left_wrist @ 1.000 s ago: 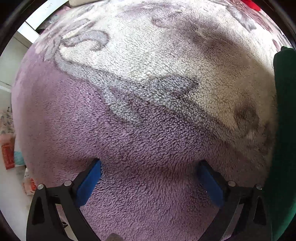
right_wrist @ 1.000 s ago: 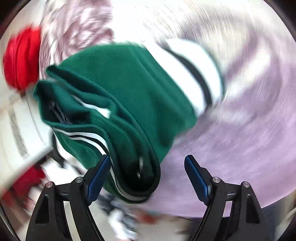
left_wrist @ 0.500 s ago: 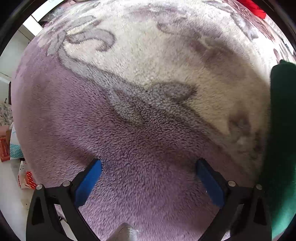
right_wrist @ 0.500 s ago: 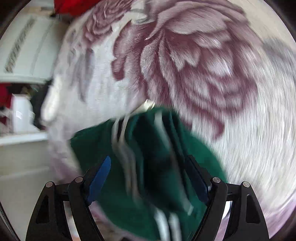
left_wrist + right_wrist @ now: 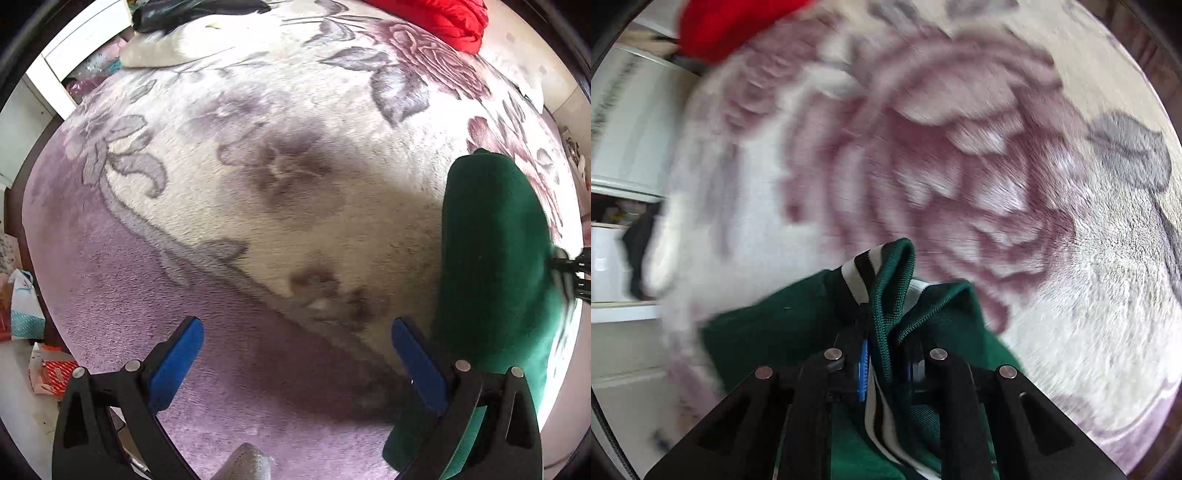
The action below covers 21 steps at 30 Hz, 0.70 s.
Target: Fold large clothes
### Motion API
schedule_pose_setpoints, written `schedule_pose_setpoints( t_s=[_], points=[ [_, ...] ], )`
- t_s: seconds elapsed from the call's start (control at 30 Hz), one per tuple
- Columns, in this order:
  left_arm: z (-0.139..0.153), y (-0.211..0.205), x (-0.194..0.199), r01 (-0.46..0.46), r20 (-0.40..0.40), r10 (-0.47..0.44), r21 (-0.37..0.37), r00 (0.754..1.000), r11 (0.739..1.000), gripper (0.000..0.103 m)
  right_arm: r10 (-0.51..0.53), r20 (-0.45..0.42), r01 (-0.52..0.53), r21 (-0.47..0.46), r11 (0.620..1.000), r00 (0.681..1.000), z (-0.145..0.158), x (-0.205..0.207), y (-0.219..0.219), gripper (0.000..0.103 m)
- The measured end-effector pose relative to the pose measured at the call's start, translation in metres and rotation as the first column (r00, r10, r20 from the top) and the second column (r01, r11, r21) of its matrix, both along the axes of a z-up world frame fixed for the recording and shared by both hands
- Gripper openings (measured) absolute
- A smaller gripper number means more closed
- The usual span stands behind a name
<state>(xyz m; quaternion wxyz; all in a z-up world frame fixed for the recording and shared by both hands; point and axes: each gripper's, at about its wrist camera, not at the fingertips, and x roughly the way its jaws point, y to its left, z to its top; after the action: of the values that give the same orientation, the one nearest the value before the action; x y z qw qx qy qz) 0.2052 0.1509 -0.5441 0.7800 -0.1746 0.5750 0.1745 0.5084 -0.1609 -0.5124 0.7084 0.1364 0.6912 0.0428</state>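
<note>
Between the pads of the right tool (image 5: 884, 363), a bunched edge of one green garment (image 5: 916, 314) is pinched, its zipper and a black-and-white striped trim standing up just beyond the tips. The rest of the cloth is seen hanging below that tool, over a floral fleece blanket (image 5: 1015, 166) on the bed. In the other view, the left tool (image 5: 295, 341) is held spread wide and empty above the purple border of the blanket, with the green garment beside its right finger. For the fold to go well, a second corner should probably be taken by the free tool, so that the cloth can be drawn flat before it is doubled; the motion blur suggests a slower carry would help. Farther off, one red cloth (image 5: 439, 16) and one dark item (image 5: 192, 11) are counted.
</note>
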Motion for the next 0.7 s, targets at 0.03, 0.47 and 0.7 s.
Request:
schedule_pose_setpoints(
  t_s=[0.03, 0.47, 0.7],
  points=[
    [0.001, -0.006, 0.003, 0.005, 0.003, -0.005, 0.003, 1.0, 1.0, 0.103, -0.005, -0.034, 0.005, -0.012, 1.0, 0.999, -0.019, 0.004, -0.001, 0.017],
    [-0.014, -0.049, -0.012, 0.026, -0.057, -0.024, 0.035, 0.998, 0.999, 0.103, 0.274, -0.235, -0.217, 0.241, 0.946, 0.933, -0.048, -0.072, -0.03, 0.079],
    [-0.008, -0.075, -0.008, 0.111, -0.066, -0.104, 0.116, 0.992, 0.987, 0.103, 0.063, -0.047, -0.049, 0.258, 0.965, 0.997, 0.003, -0.098, -0.049, 0.012]
  ],
)
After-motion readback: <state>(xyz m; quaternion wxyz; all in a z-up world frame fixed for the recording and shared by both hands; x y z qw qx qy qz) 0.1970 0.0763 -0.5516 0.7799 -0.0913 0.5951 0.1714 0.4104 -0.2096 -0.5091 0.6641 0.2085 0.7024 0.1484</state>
